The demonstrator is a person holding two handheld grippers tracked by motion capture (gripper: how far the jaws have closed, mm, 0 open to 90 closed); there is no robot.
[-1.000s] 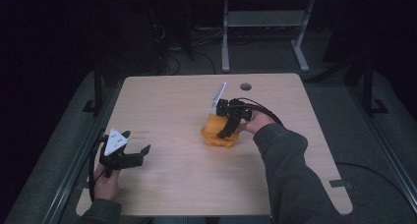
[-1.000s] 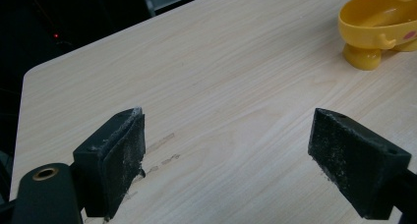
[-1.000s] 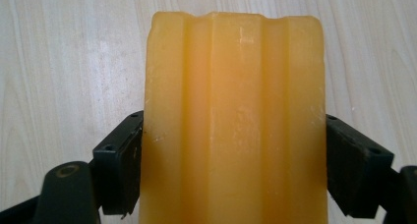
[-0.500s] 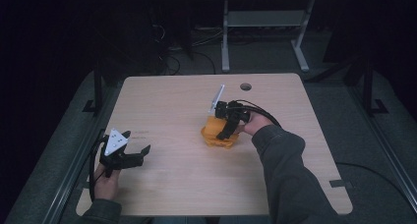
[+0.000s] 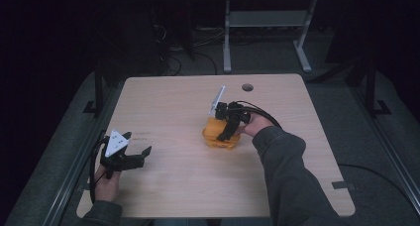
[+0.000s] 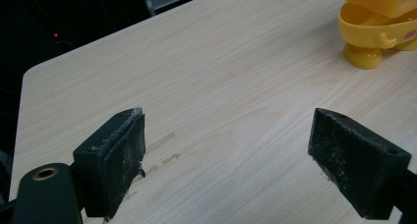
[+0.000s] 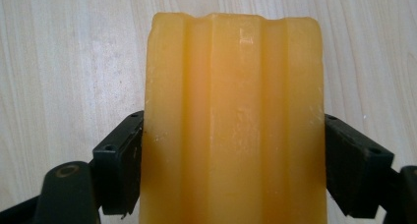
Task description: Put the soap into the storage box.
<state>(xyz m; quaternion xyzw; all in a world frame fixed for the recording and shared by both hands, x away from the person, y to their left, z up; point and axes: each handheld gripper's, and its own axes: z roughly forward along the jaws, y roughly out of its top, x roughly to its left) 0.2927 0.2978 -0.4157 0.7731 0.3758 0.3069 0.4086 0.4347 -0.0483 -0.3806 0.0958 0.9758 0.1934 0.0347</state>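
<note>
High view: right gripper (image 5: 229,133) down on the yellow toy (image 5: 219,135) near the middle of the wooden table (image 5: 183,102), grey plate tilted up behind it, black cable looping back over the hand toward the sleeve. Round cable hole (image 5: 247,87) near the far edge, well apart from the toy. Left gripper (image 5: 132,154) low at the near left corner, hovering just above bare wood, well apart from the toy, nothing between the two but open tabletop. Beyond the far edge, dim floor, a grey desk frame (image 5: 262,23) and loose cables (image 5: 171,47).

Right gripper view: jaws clamped on the toy's ridged yellow top (image 7: 233,121), one black pad pressed against each flank, wood grain visible on both sides. Toy's body blocking everything straight ahead.

Left gripper view: jaws wide apart, holding nothing, pads (image 6: 120,160) dusty and scuffed. Faint scratch marks on the wood between them. Toy's stubby foot and lower shell up at the far right corner, standing on the table.
</note>
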